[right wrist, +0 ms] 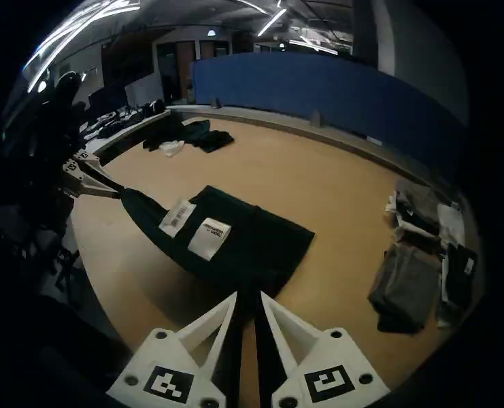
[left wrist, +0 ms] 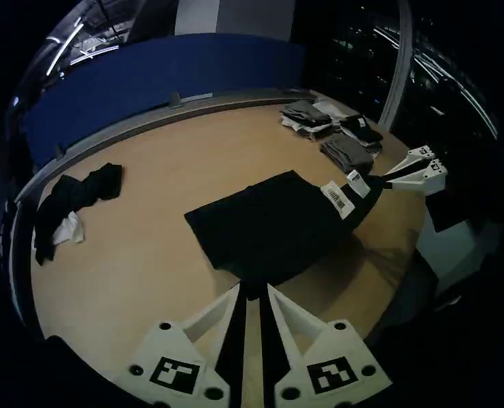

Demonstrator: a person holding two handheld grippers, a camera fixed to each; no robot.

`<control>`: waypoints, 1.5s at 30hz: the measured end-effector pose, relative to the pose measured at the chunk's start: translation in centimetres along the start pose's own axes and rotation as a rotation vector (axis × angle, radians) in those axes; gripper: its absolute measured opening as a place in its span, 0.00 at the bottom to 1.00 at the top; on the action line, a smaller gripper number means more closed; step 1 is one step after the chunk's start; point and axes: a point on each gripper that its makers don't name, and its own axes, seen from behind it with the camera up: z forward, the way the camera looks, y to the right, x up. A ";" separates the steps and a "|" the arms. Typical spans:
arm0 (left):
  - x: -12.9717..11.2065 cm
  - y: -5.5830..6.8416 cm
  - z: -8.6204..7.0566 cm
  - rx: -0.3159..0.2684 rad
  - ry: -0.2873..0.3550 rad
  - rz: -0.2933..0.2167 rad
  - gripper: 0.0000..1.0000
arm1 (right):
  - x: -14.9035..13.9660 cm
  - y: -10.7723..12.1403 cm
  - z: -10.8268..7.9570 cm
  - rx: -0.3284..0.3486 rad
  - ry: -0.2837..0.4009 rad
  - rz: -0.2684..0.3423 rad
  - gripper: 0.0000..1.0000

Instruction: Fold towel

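towel (left wrist: 272,228) | left gripper (left wrist: 253,294) clamped on near corner | right gripper (right wrist: 249,296) clamped on opposite corner

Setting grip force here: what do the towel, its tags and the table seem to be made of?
Towel: soft cloth, dark and matte; it sags limply where a corner is lifted.
Tags: white, probably paper or card; they lie flat with crisp edges.
Table: light wood or wood-look laminate, smooth; the grain is too blurred to settle which.
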 end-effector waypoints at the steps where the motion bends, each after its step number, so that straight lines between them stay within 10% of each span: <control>1: -0.1 0.0 0.1 0.000 -0.004 -0.003 0.12 | -0.1 0.0 0.1 0.000 -0.003 0.001 0.10; 29: 2.0 -4.1 6.1 0.033 -0.123 -0.136 0.12 | 2.2 4.2 6.2 -0.010 -0.070 0.043 0.10; 45: 3.9 -7.6 10.9 0.089 -0.152 -0.097 0.12 | 3.1 7.7 11.3 -0.039 -0.101 0.075 0.09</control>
